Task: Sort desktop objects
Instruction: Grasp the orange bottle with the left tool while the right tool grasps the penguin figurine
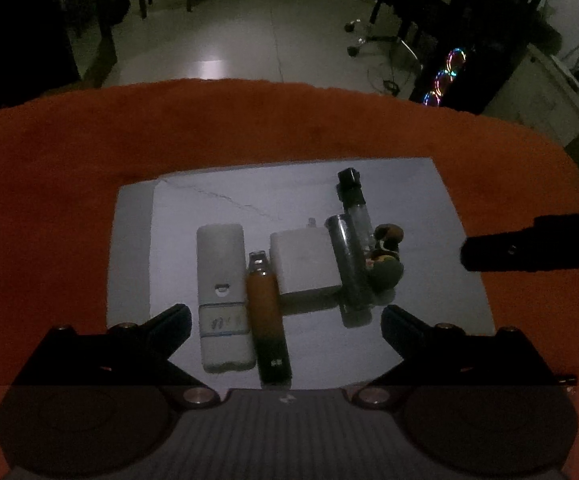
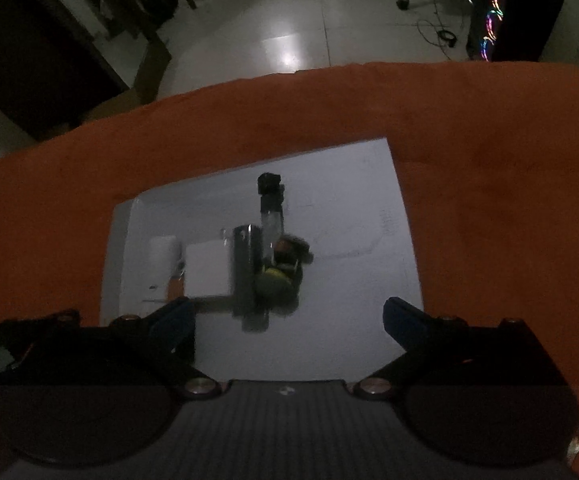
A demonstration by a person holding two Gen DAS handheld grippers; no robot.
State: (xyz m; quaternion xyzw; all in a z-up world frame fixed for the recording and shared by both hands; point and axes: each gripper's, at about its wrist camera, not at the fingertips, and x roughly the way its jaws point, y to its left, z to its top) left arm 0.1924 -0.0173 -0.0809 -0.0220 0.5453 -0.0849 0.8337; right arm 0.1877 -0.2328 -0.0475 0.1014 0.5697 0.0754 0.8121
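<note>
On the pale sheet (image 1: 429,200), the orange-and-black tube (image 1: 267,320) looks light, stiff, probably slick, so pinch mid-body; left gripper (image 1: 285,320) and right gripper (image 2: 287,320) both gape empty.

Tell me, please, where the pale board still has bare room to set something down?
The board's far strip, beyond the white case, is bare, and so is its right side past the small toy. The middle is crowded: orange tube, white cube and vials touch.

Spread left gripper (image 1: 285,316) above orange-black tube (image 1: 267,316).
</note>
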